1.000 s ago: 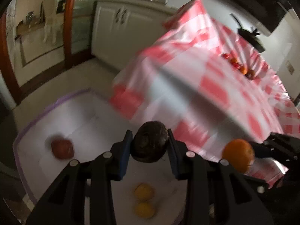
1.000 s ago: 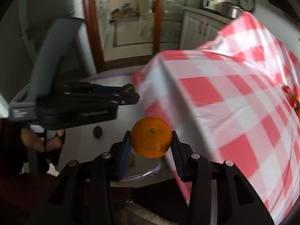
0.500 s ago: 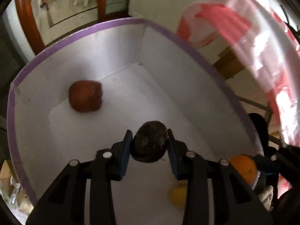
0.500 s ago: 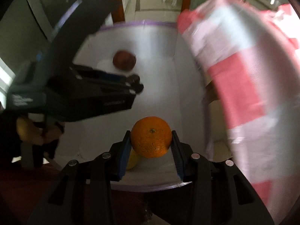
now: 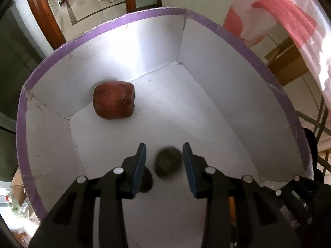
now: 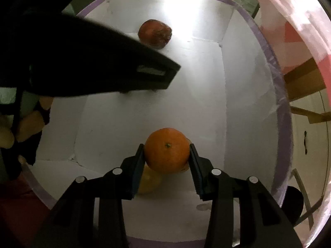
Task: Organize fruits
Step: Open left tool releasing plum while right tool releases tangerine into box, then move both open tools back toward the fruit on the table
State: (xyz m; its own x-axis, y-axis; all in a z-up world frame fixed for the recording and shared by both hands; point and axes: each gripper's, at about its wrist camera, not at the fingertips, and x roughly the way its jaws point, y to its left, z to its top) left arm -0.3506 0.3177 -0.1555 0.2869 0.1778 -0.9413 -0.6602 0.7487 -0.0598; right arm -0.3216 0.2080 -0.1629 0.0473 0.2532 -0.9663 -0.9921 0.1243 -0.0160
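Dropped from the left gripper [image 5: 164,161]'s parted jaws, dark fruit [image 5: 168,162] falls; right gripper [image 6: 166,160] clamps orange [image 6: 166,150].

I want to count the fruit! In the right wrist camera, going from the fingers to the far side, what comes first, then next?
orange → red fruit → far wall of the white box

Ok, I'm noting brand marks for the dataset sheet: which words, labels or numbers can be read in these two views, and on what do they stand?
No text can be read in either view.
Pale label strip on the side of the left claw, seen from the right wrist: too blurred to read.
White box with purple rim: no print visible.
Orange: no sticker visible.
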